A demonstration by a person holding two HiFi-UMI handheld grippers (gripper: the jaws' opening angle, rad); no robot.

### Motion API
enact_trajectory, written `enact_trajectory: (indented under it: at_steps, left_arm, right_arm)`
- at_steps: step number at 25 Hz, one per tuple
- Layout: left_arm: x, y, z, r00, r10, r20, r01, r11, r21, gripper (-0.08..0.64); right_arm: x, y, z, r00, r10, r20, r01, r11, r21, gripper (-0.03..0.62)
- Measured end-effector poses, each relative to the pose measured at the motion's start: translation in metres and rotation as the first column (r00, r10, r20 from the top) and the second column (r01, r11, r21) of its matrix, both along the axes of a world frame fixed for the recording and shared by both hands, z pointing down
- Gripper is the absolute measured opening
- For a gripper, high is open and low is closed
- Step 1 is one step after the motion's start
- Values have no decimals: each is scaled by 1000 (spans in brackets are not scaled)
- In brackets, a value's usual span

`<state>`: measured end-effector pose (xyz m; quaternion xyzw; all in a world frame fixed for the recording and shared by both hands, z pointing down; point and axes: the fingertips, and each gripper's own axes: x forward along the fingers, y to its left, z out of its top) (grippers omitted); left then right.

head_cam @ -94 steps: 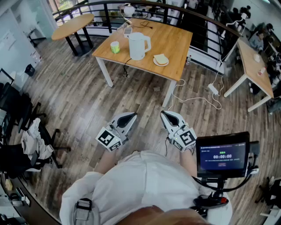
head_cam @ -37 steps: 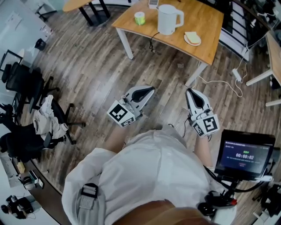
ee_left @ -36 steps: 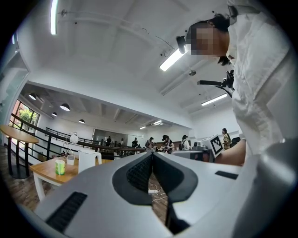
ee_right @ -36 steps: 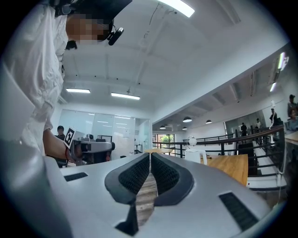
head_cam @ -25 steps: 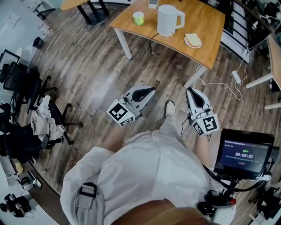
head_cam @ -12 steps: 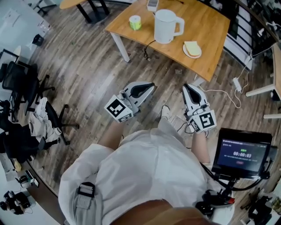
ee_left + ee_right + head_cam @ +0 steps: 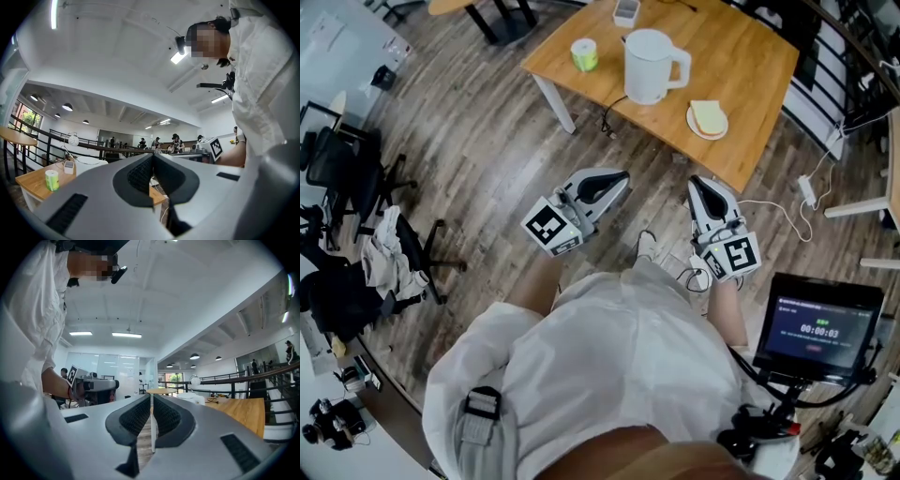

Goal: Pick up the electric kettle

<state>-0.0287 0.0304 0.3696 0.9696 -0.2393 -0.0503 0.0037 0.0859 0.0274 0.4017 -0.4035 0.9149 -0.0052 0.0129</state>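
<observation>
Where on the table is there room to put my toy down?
The table is bare right of the kettle, beyond the plate. The left end is crowded: green cup, kettle, cord.

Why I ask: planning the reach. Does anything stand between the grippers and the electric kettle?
Nothing visible blocks it. Only floor and the table's edge lie between the left gripper, the right gripper and the electric kettle. The plate of bread sits by the kettle's handle, near the right gripper's line.

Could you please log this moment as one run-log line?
phase: pre-grasp | left gripper: shut, empty | right gripper: shut, empty | kettle: on table, untouched
</observation>
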Motion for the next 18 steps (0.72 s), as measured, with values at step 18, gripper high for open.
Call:
enact_trajectory:
  at_steps: [18]
  left_arm:
    - [14,-47,-3,1000,-4,-19,4,1000,10,8]
  right_arm:
    - [13,-49,0,999,-12,-38,12,1000,2,9]
